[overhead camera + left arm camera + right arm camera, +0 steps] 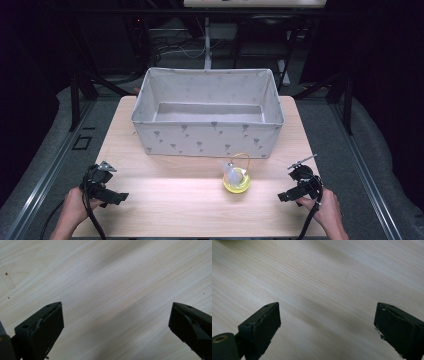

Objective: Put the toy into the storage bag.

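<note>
— Pale wood, that's the table point(165, 200). What's on it?

— A grey cloth box point(207, 127) with small triangle marks sits at the far half, open at the top. Nearer to me, just in front of the box's right part but not touching it, there's a small yellow bowl point(236, 183) with something white point(231, 172) in it and a thin yellow loop point(244, 159) rising over it. I can't tell what the white thing is.

— Where are your 2 tools?

— I hold 1 in each hand at the near edge. My left gripper point(119, 197) is at the near left corner, my right gripper point(283, 197) at the near right, and both point inward across the table. The bowl lies between them, closer to the right one, and well apart from both.

— Are they holding anything?

— No. In the left gripper view my left tool point(116, 322) has its jaws spread wide over bare wood. In the right gripper view it's the same for the right one point(328, 322): jaws wide apart, with wood grain between them and a sliver of yellow at the top left corner.
</note>
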A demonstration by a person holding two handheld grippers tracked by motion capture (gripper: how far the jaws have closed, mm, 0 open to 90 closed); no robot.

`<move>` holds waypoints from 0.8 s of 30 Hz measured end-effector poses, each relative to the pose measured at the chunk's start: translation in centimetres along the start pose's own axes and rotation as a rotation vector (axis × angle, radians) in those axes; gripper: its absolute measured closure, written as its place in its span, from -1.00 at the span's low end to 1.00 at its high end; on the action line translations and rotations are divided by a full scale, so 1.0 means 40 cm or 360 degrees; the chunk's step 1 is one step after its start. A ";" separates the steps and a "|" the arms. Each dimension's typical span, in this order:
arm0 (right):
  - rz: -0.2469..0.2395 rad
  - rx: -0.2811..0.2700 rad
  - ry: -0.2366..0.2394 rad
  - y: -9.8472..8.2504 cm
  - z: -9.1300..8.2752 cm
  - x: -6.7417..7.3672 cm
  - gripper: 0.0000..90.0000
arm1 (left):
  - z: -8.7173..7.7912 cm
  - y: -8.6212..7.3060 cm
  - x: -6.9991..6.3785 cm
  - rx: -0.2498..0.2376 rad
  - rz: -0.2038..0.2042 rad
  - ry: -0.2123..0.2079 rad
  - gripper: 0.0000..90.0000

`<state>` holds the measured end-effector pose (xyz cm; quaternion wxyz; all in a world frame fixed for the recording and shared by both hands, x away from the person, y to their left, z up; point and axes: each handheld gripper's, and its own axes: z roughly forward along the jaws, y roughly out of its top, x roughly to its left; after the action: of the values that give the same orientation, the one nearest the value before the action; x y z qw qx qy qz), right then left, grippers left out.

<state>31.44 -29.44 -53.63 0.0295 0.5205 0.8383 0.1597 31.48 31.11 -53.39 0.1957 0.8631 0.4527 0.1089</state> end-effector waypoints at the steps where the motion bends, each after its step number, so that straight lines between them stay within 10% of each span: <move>1: -0.0003 0.0002 0.0003 0.000 0.000 0.001 -0.85 | 0.000 0.000 0.000 0.0000 0.0000 0.0000 -1.00; 10: 0.0003 -0.0025 0.0004 0.001 -0.008 0.009 -0.84 | 0.002 0.001 -0.002 0.0018 0.0009 -0.0002 -1.00; 24: -0.0201 0.0007 -0.0031 0.024 -0.033 0.065 -0.80 | 0.000 0.005 -0.012 0.0059 0.0051 0.0035 -0.99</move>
<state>30.81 -27.07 -51.78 0.0464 0.4682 0.8695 0.1506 31.36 30.62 -53.29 0.1729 0.8725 0.4428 0.1130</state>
